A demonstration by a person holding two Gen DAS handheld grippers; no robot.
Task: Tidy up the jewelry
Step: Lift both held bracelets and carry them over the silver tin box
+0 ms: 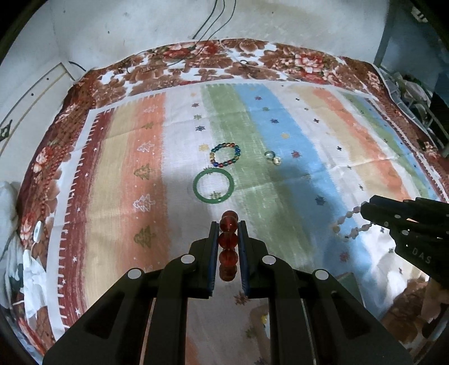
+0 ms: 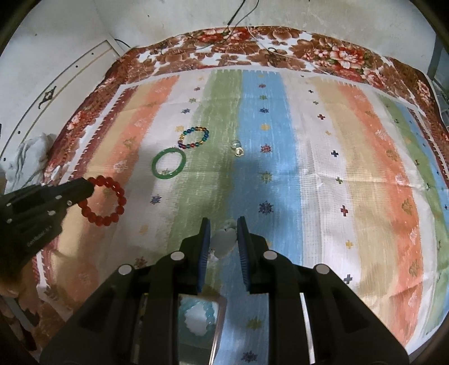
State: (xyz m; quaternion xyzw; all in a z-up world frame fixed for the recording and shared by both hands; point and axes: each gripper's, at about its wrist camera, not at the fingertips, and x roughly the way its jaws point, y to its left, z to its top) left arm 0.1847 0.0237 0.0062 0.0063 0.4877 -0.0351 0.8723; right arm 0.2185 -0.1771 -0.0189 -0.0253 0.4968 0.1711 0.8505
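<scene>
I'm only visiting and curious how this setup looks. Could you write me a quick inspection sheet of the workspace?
Surface: striped cloth over a floral blanket.
Job's things: green bangle, multicolour bead bracelet and two small rings lying on the cloth; a box with pale jewelry near the right gripper.
Clutter: crumpled white cloth at the left edge.
Grippers: left gripper shut on red bead bracelet; right gripper shut on pale bead necklace, its pendant between the jaws.
Cables: thin wires down the far wall.
Surroundings: white wall; shelving to the right.
</scene>
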